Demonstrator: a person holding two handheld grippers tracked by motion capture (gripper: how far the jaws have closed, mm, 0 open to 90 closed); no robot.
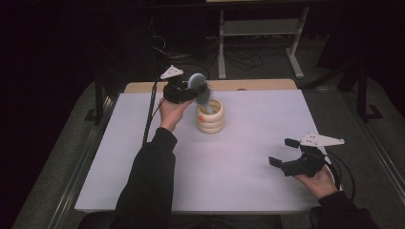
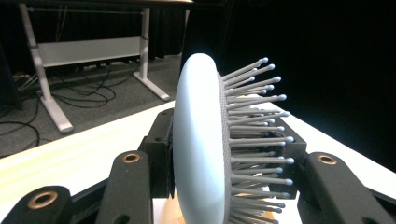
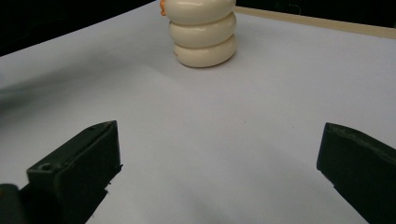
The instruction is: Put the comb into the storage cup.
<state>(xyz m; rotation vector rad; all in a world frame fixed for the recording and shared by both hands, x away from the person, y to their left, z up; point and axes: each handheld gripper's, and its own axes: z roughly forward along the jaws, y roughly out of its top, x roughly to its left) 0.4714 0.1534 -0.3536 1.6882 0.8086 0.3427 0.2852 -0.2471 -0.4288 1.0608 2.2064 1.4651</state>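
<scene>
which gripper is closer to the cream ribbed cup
Left. The left gripper, clamping the hairbrush, is right above the cream cup; the right gripper sits open, well off toward the table's near-right.

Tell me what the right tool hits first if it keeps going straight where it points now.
Probably the cream ribbed holder: it stands ahead of the open right tool, slightly left of centre, with bare white table between. Depth is unclear; it might pass just right.

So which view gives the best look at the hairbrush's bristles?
The left gripper view: the hairbrush is close up, edge-on between the left gripper's fingers, each ball-tipped pin distinct. The high view shows the brush small, handle down in the cream ringed holder, pins blurred. The right gripper view adds nothing on the bristles.
</scene>
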